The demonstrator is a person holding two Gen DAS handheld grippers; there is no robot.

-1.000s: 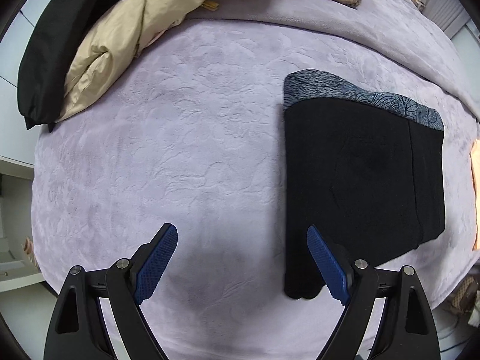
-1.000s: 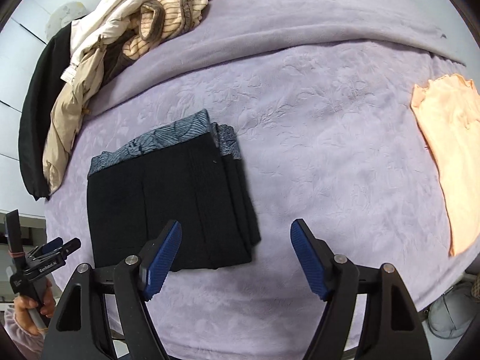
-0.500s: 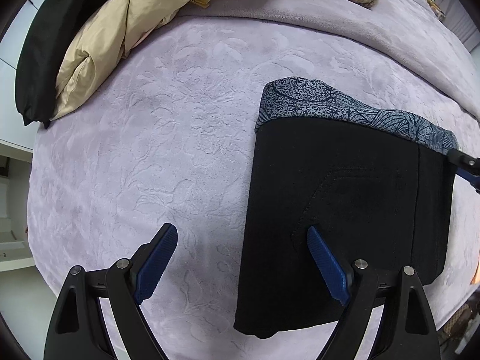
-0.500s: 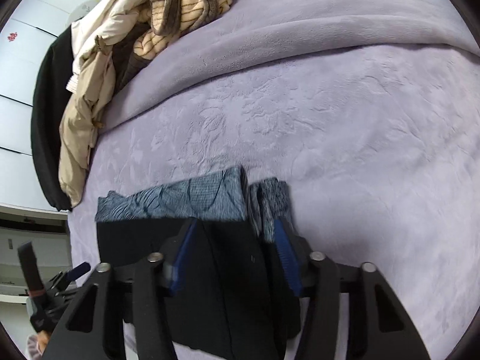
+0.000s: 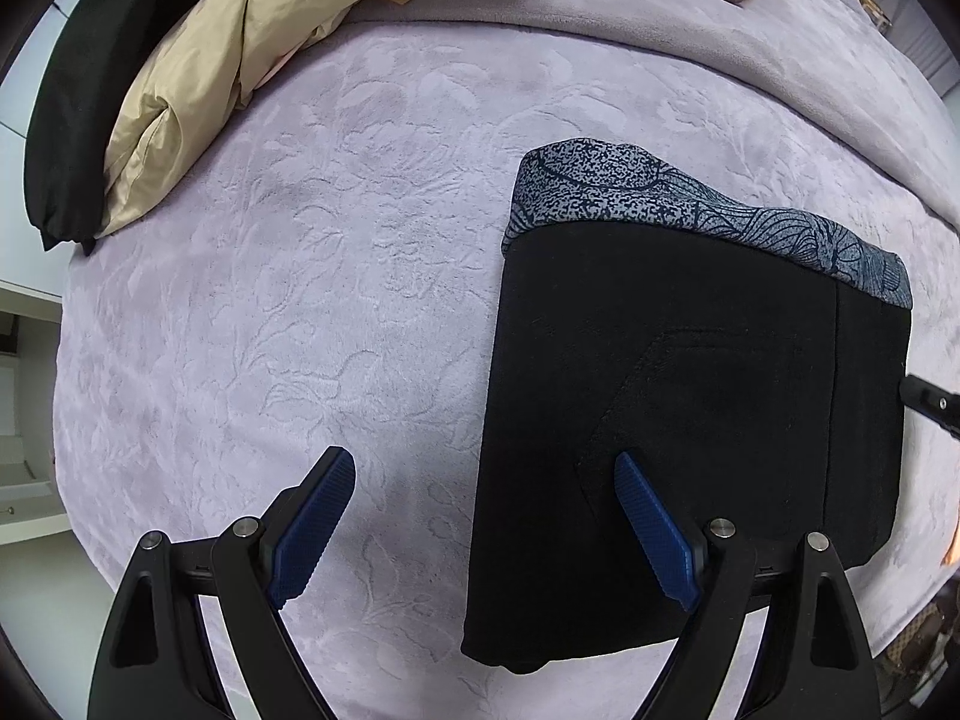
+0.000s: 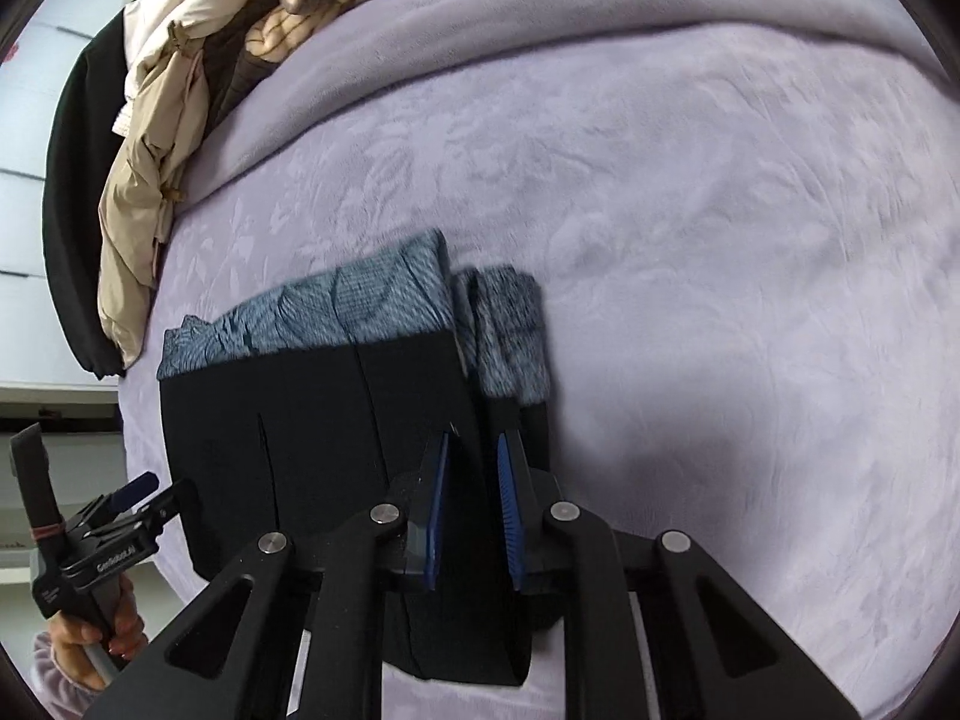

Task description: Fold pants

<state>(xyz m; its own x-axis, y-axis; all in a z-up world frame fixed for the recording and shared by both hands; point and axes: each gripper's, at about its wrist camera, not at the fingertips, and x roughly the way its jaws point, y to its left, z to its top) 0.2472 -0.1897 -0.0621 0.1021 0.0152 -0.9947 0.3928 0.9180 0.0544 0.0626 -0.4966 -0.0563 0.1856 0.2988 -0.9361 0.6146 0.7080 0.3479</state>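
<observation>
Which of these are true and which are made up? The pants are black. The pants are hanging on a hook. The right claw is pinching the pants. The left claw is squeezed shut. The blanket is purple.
1. The pants are black: true, with a blue-grey patterned band at the top.
2. They hang on a hook: false. They lie folded flat on the blanket.
3. The right gripper pinches them: true. Its jaws have just been closing, with the pants' folded edge between them.
4. The left gripper is shut: false. Its jaws stand wide open over the pants' edge.
5. The blanket is purple: true, pale purple.
</observation>
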